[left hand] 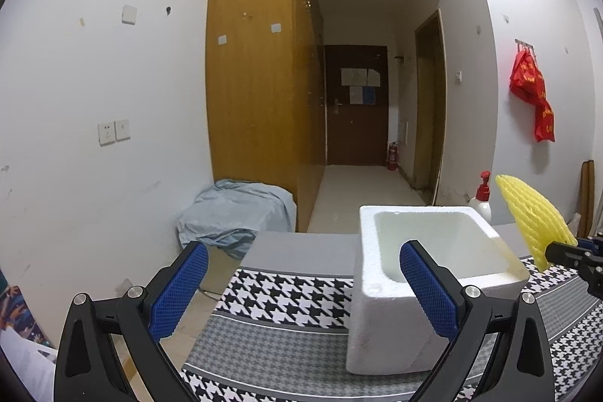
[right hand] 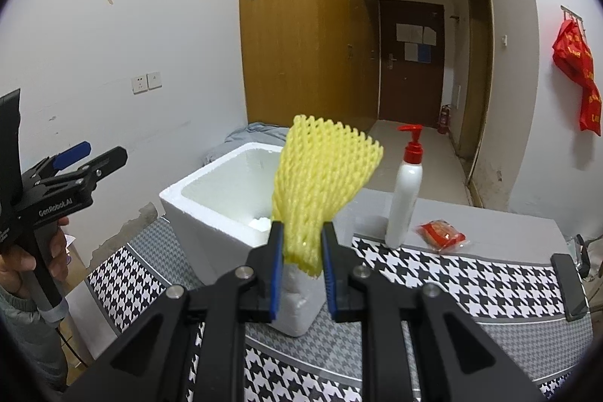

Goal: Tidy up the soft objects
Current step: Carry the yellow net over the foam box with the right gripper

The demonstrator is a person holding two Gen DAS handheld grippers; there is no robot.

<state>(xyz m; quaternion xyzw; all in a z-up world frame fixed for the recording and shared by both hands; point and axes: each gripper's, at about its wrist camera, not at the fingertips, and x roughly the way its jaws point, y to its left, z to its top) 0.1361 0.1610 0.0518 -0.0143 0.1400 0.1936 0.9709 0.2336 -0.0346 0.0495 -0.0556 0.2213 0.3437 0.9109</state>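
Observation:
My right gripper [right hand: 301,243] is shut on the lower end of a yellow foam net sleeve [right hand: 320,172], which fans upward above the pads. In the left wrist view the same yellow net sleeve [left hand: 531,221] hangs at the right, above the table and to the right of the box. A white foam box [left hand: 422,266] with an open top stands on the houndstooth table cloth [left hand: 286,296]. My left gripper [left hand: 305,289] is open, its right pad in front of the box's near wall, nothing between the pads. The right wrist view shows the left gripper [right hand: 98,153] to the left of the foam box [right hand: 222,198].
A white pump bottle with a red top [right hand: 405,191] and a small red packet [right hand: 441,234] sit on the table's far right part. A pale blue cloth bundle [left hand: 233,213] lies on the floor by the wooden wardrobe [left hand: 260,63]. A hand [right hand: 22,262] holds the left gripper's handle.

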